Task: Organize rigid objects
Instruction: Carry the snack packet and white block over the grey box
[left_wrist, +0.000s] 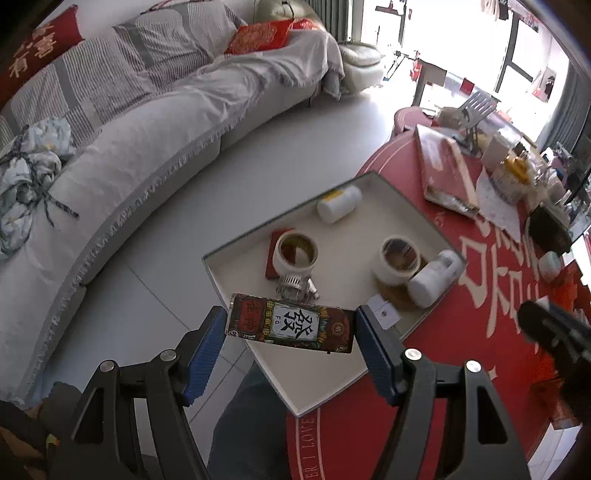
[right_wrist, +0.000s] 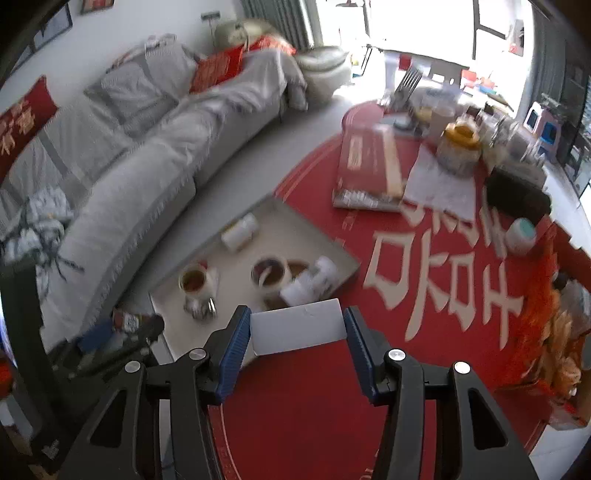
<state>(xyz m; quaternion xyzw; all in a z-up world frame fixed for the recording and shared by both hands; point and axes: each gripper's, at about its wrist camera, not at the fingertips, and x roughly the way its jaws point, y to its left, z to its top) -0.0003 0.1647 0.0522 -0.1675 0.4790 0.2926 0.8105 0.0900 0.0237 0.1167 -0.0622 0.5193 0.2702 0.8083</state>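
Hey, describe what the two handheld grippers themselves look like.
Both match: the left gripper and right gripper have black frames with triangular cutouts, silver round pivot bolts, and two fingers faced with ribbed blue pads. No cables or sleeves show.

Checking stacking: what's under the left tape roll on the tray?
A red flat box lies under the tape roll on the tray; the roll covers most of it.

Left claw (left_wrist: 291, 328) gripping, right claw (right_wrist: 297, 328) gripping
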